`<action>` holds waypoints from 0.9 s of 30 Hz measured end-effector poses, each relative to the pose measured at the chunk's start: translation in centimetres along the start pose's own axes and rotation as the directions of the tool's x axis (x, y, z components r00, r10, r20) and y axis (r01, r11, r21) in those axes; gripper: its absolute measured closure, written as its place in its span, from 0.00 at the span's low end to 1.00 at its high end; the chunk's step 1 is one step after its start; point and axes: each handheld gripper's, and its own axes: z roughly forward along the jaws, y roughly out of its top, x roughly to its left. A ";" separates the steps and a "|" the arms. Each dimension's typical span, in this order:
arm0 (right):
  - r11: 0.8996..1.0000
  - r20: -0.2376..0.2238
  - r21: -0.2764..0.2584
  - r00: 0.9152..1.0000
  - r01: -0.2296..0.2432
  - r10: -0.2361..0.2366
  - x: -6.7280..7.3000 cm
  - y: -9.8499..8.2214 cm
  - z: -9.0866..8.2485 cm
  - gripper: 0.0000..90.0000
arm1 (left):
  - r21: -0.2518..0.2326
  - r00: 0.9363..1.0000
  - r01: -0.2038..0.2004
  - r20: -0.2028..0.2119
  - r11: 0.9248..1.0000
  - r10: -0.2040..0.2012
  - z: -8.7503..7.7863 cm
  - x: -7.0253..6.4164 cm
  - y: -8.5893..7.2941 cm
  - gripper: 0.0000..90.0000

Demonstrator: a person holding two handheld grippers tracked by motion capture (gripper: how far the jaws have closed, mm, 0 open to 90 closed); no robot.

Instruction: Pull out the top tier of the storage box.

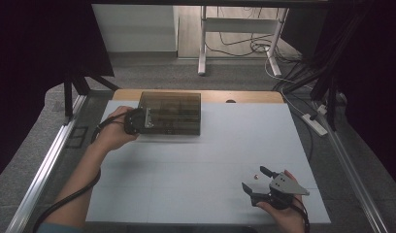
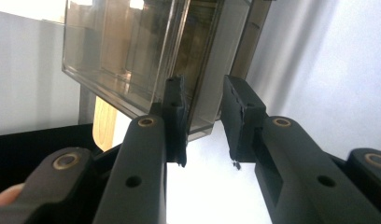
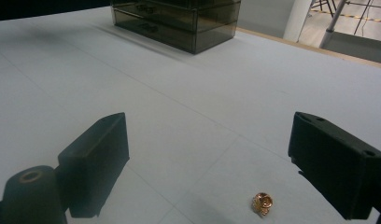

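Here, left gripper (image 1: 148,118): jaws straddle the smoky drawer organizer's (image 1: 176,109) edge — whether clamped, I cannot tell.
Right gripper (image 3: 209,154): jaws wide open — framing the gold ring (image 3: 262,203).

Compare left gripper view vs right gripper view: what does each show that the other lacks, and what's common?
Left gripper view: the left gripper close up at a corner of the smoky drawer box, with an edge of the box between its narrowed jaws.

Right gripper view: the right gripper with jaws wide open, and a small gold ring lying on the mat between them.

Both: the drawer box and the white mat.
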 end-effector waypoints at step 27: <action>1.000 -0.002 -0.001 1.000 0.001 -0.001 -0.1 0.0 -0.1 0.13 | 0.074 0.989 -0.112 0.106 0.991 0.104 0.6 1.4 1.6 0.88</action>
